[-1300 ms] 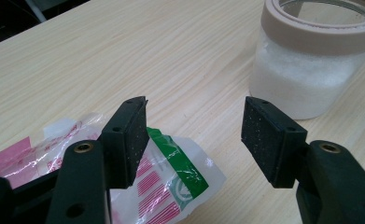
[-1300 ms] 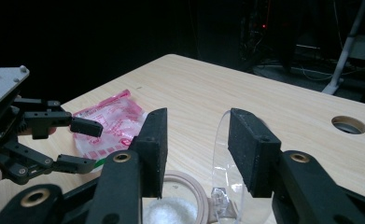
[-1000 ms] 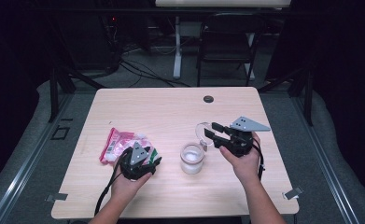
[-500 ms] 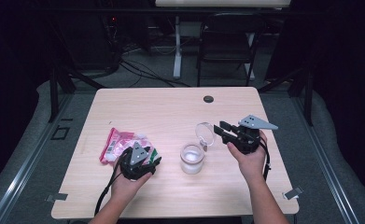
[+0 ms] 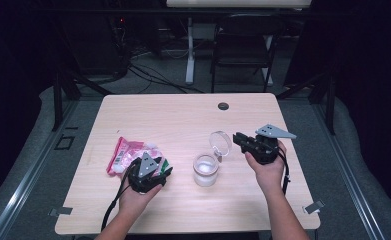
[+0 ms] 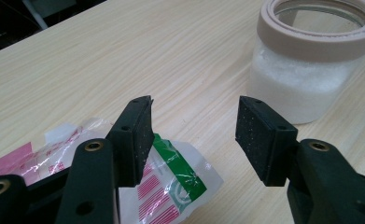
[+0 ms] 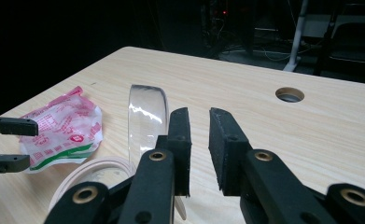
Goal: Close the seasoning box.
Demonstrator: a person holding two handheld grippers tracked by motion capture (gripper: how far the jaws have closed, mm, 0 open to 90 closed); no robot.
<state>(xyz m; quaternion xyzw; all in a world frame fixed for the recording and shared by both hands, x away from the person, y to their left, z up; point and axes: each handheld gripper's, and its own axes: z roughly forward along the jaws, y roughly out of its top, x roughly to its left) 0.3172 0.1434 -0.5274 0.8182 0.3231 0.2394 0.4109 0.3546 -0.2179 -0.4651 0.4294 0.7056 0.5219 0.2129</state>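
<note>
A glass jar (image 5: 205, 172) of white grains stands open at the table's middle, its clear hinged lid (image 5: 220, 142) tipped up behind it. My right gripper (image 5: 237, 139) sits just right of the lid (image 7: 145, 116). Its jaws (image 7: 200, 116) have just been closing to a narrow gap with nothing between them. The jar's pale rim (image 7: 91, 172) lies below them. My left gripper (image 5: 163, 172) rests left of the jar (image 6: 306, 88). It is open (image 6: 194, 121) and has just narrowed a little, nothing between its pads. A pink and white bag (image 5: 125, 154) lies under its left jaw (image 6: 171, 186).
The wooden table (image 5: 183, 115) has a round cable hole (image 5: 223, 106) near its far edge. A dark chair (image 5: 243, 50) and cables stand beyond it on the floor. The bag (image 7: 63, 126) and my left gripper's jaws (image 7: 7, 140) appear at the far left of the right gripper view.
My right gripper has drawn back to the right, off the raised lid, which stays tipped up. The left hand and the bag have not moved.
</note>
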